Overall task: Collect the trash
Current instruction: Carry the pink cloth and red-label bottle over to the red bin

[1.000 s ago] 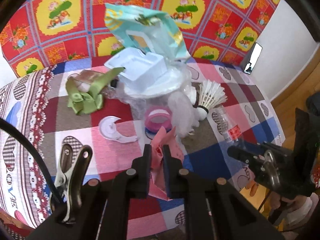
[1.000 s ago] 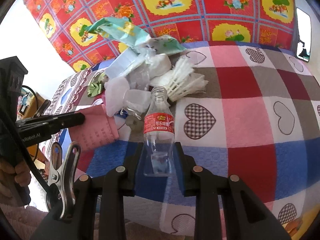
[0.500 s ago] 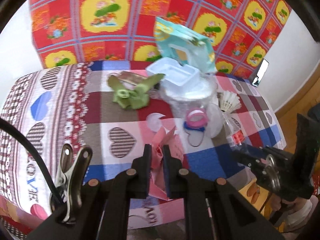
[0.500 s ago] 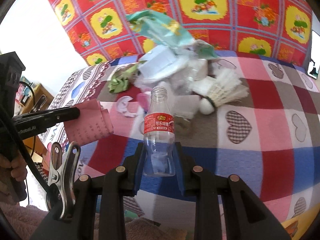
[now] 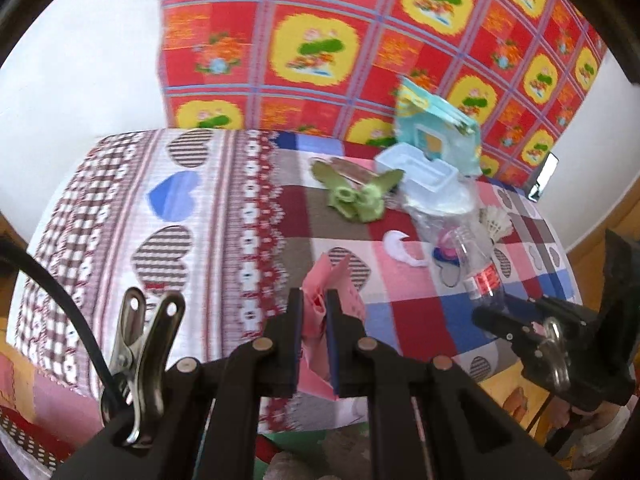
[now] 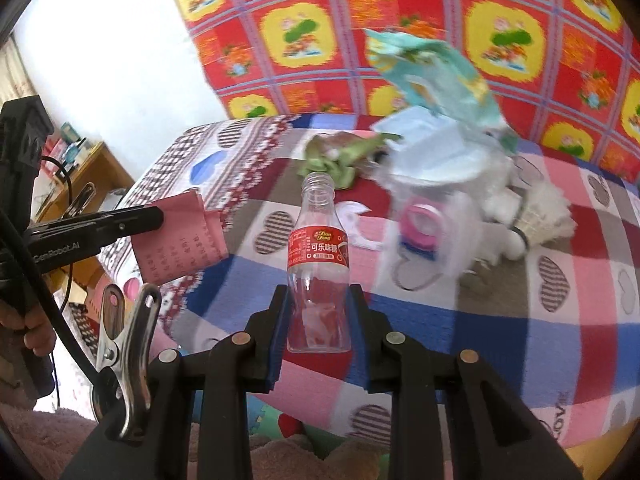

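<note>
My left gripper [image 5: 314, 320] is shut on a folded pink paper [image 5: 332, 292], held above the near edge of the table; the paper also shows in the right wrist view [image 6: 180, 240]. My right gripper [image 6: 318, 320] is shut on a clear plastic bottle [image 6: 318, 252] with a red label, upright and uncapped; it also shows in the left wrist view [image 5: 480, 276]. On the table lies a trash heap: a teal wrapper [image 6: 432, 72], a white foam box [image 6: 428, 148], green ribbon [image 5: 356, 196], a pink tape roll [image 6: 420, 226] and a shuttlecock [image 6: 540, 220].
The table carries a patchwork heart-pattern cloth [image 5: 200, 220]. A red and yellow floral cloth [image 5: 320, 40] hangs behind it. A white curved scrap [image 5: 400, 244] lies near the heap. A wooden shelf [image 6: 92, 172] stands at the left. Wooden floor [image 5: 600, 232] lies to the right.
Both grippers have pulled back and swung left from the trash heap, keeping the pink paper and the bottle. The heap now sits farther away and to the right.
</note>
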### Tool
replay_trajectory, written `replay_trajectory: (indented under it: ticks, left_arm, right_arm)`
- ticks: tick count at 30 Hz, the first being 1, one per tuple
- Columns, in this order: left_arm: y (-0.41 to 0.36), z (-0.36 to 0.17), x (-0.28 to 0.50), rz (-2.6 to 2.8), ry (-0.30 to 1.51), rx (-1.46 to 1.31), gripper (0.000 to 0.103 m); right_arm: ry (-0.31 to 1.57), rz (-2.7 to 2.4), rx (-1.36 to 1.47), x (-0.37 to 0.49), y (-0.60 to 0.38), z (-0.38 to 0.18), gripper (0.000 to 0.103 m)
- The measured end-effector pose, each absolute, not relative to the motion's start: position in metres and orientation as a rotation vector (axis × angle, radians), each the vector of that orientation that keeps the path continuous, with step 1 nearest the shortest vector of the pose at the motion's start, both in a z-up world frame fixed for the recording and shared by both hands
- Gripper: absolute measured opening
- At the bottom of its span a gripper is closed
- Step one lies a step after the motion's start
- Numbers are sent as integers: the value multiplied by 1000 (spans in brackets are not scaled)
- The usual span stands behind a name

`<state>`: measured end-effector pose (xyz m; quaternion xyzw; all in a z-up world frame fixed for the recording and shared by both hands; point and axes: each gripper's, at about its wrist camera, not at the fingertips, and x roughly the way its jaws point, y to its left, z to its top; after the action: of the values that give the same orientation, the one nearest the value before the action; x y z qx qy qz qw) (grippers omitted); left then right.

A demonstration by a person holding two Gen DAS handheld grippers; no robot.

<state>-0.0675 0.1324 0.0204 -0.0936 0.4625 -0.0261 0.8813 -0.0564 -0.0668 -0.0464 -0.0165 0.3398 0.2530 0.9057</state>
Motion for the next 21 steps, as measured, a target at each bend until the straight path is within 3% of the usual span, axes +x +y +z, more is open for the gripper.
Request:
replay_trajectory:
  ticks: [21]
  left_arm:
    - [277,34,-141,110,874,-267,11]
  right_arm:
    - [643,611,-134,-90,70,-20,29]
